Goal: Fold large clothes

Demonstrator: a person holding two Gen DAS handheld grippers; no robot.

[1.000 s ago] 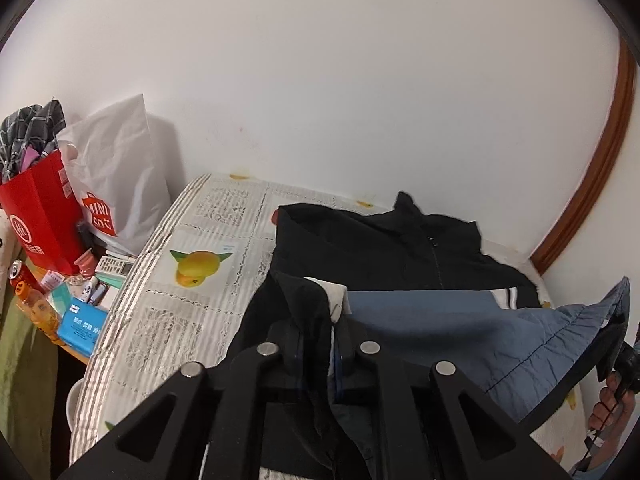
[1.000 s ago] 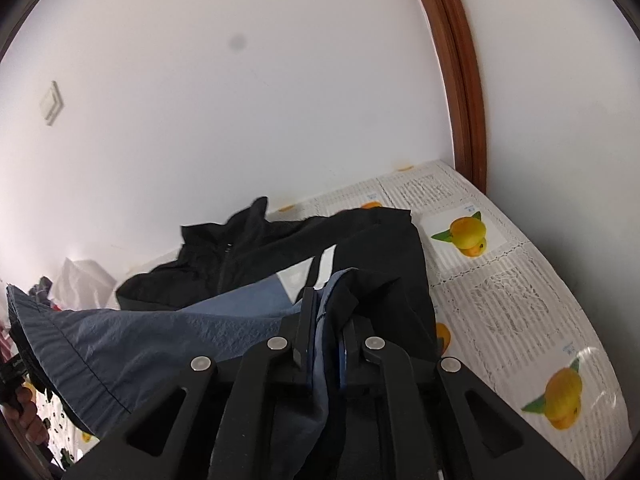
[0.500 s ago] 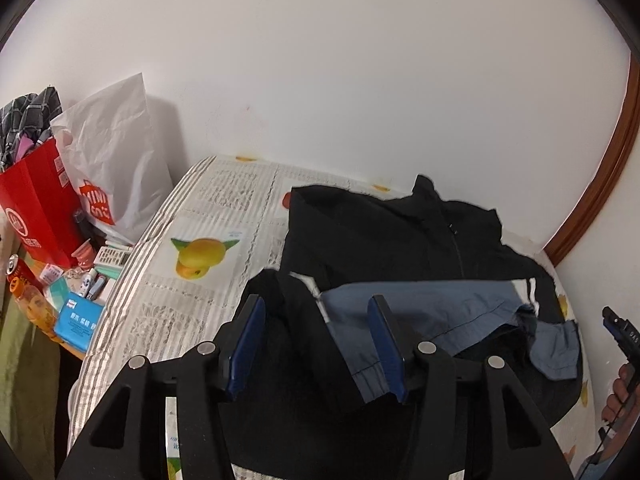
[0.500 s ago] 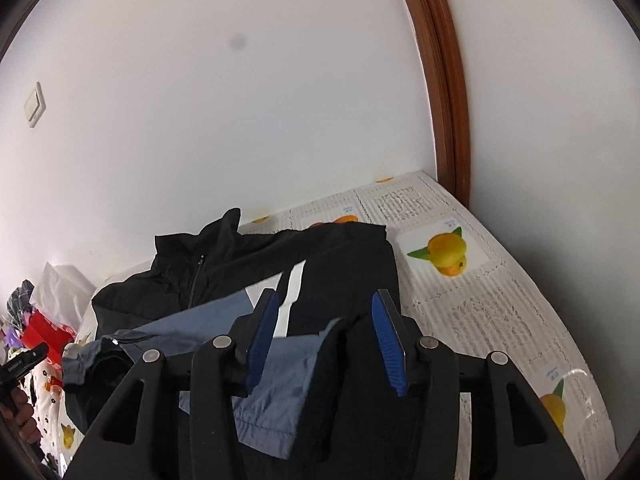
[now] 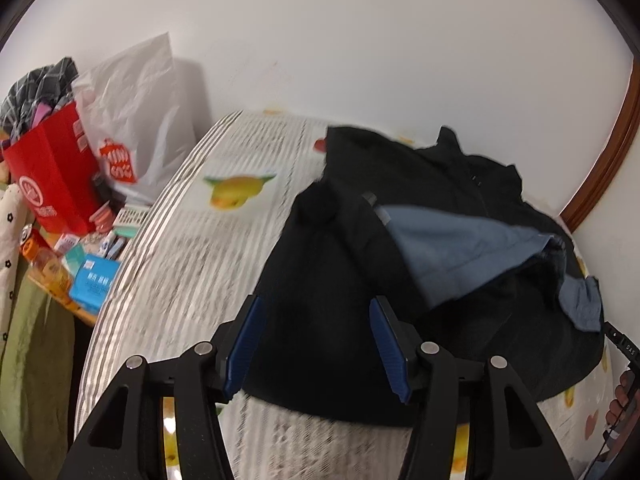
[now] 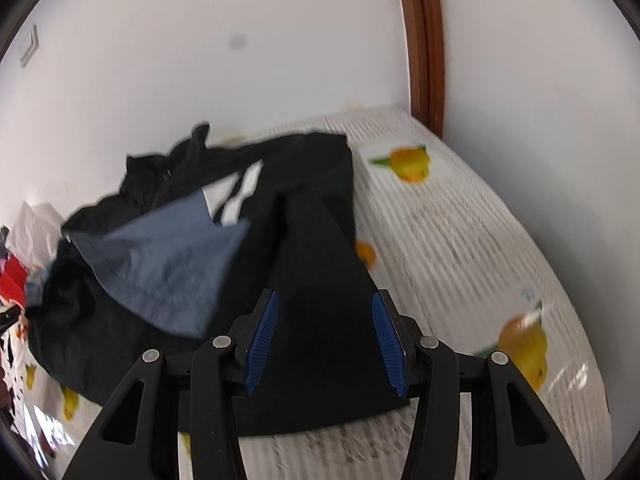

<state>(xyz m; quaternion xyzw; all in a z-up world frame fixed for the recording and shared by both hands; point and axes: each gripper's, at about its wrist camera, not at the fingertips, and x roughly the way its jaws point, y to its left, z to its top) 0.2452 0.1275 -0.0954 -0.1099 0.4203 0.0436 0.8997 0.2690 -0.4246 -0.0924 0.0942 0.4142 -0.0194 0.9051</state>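
Observation:
A black jacket point(image 5: 328, 292) with a blue-grey lining point(image 5: 452, 248) lies folded over on the bed, its collar toward the wall. In the right wrist view the jacket point(image 6: 316, 248) shows white stripes and the turned-back lining point(image 6: 168, 264). My left gripper point(image 5: 316, 344) is open and empty, above the jacket's near left edge. My right gripper point(image 6: 324, 340) is open and empty, above the jacket's near right edge. Both views are motion-blurred.
The bed point(image 5: 192, 264) has a white striped cover with yellow fruit prints point(image 6: 408, 164). Left of it stand a red bag point(image 5: 52, 176), a white plastic bag point(image 5: 136, 116) and small boxes point(image 5: 94, 284). White walls and a brown door frame point(image 6: 426, 44) enclose the bed.
Both grippers were shut on the jacket's hem one second ago. They opened, let the cloth drop onto the bed, and have drawn back toward me.

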